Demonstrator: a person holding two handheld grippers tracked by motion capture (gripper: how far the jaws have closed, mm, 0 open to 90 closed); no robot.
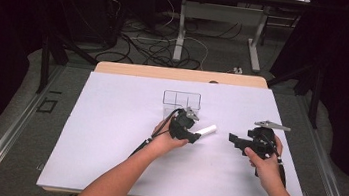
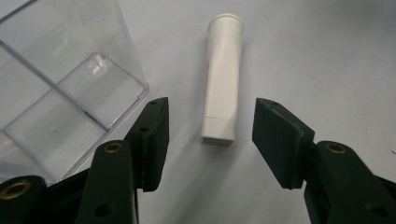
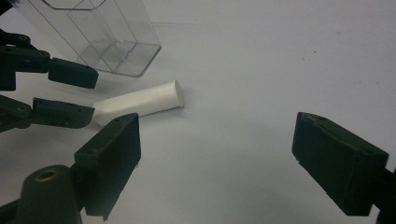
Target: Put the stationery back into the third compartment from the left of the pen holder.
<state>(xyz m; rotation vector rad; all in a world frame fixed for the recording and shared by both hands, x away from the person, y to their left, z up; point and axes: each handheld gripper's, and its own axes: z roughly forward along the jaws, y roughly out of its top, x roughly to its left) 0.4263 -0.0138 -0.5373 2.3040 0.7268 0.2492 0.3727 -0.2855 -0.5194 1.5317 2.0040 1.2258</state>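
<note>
Tube (image 2: 222,79), white, lies on the desk (image 1: 107,135) mid-frame, between the left gripper's (image 2: 210,135) wide fingers, beside a clear box (image 2: 60,79); right gripper (image 3: 215,154) fingers wide, empty.

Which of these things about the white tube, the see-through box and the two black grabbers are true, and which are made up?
1. The white plastic tube lies flat on the white table. True.
2. The left gripper is squeezing the tube. False: its jaws are open, one on each side of the tube's flat end, not touching it.
3. The clear plastic box with dividers has the tube inside. False: the box is empty and the tube lies beside it.
4. The right gripper is open and holds nothing. True.
5. The tube's round cap points toward the left gripper. False: the cap points away, the flat end is nearest.
</note>
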